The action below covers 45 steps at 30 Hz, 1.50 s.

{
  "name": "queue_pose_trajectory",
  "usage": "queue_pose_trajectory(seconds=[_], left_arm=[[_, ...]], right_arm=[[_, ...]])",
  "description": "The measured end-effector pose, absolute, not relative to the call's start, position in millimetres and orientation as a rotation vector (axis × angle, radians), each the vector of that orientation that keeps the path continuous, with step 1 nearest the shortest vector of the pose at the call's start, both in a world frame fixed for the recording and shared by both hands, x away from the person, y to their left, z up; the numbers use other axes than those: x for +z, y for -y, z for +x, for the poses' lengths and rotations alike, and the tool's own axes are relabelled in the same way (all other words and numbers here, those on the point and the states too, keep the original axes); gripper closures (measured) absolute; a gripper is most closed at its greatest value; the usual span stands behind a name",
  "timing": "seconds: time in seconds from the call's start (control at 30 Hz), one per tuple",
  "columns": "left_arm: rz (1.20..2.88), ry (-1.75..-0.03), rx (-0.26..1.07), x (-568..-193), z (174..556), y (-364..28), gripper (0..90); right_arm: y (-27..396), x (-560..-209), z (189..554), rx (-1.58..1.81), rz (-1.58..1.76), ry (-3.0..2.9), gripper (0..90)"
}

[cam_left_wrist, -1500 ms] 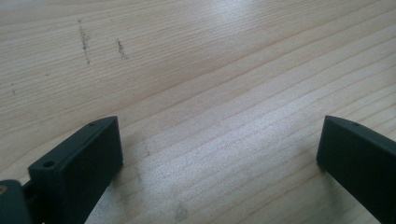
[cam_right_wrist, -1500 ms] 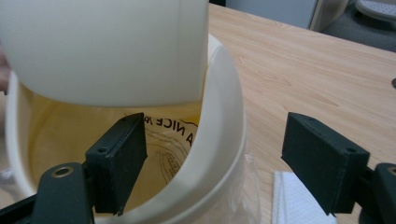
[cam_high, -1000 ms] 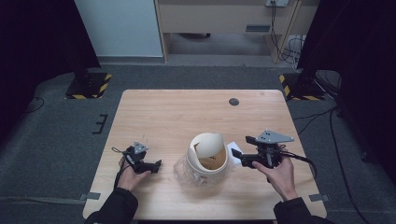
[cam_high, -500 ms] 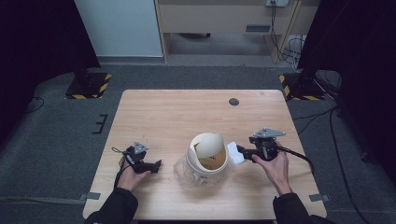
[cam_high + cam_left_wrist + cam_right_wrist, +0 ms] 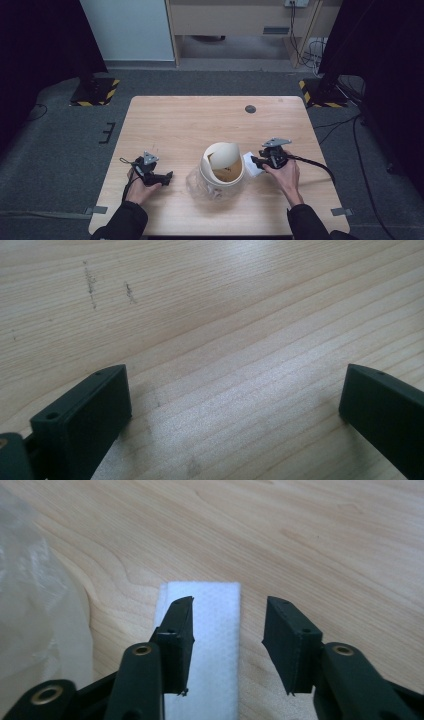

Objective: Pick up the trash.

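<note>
Since a second ago my right gripper has drawn in and lowered toward the white folded napkin, while my left gripper has stayed put near the front left of the surface.

Nearest me, the left gripper lies low over bare wood, its fingers spread wide with nothing between them. In the left gripper view I see light grain and a few dark scuff marks farther off.

On the right, the fingers stand partly apart over the napkin, one finger above the cloth and the other past its edge over the wood; they grip nothing. Crinkled clear plastic sits beside the napkin.

Between my hands stands a white cup-like container with a curled paper liner, brownish inside, clear plastic wrap against its near-left side. The napkin lies just beside it, on its right.

Farther back, a small dark round disc rests near the far edge.
</note>
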<state>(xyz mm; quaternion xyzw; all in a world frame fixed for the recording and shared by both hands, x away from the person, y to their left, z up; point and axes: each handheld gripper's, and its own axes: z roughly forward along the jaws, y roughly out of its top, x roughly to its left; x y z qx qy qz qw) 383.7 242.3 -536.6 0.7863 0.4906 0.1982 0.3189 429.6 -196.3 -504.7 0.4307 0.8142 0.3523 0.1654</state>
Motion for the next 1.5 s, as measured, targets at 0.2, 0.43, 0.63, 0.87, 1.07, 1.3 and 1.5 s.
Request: queue_pose_trajectory(seconds=[0.2, 0.43, 0.63, 0.87, 1.07, 1.3, 1.5], left_arm=[[2.068, -1.29, 0.521, -537, 384, -242, 0.0], [2.068, -1.29, 0.521, -537, 384, -242, 0.0], [2.068, -1.29, 0.521, -537, 384, -242, 0.0], [2.068, -1.29, 0.521, -537, 384, -242, 0.0], [2.068, -1.29, 0.521, -537, 384, -242, 0.0], [2.068, -1.29, 0.522, -537, 384, -242, 0.0], [2.069, -1.29, 0.521, -537, 384, -242, 0.0]], right_arm=[[194, -511, 433, 0.96, 1.23, -2.356, 62.1], [190, -517, 435, 0.924, 1.24, -2.382, 65.4], [189, -519, 435, 0.925, 1.259, -2.392, 73.7], [199, -525, 433, 1.04, 1.353, -2.341, 85.5], [202, -520, 432, 1.012, 1.359, -2.332, 87.3], [211, -501, 426, 1.079, 1.32, -2.27, 87.3], [223, -469, 410, 1.225, 1.264, -2.158, 87.4]])
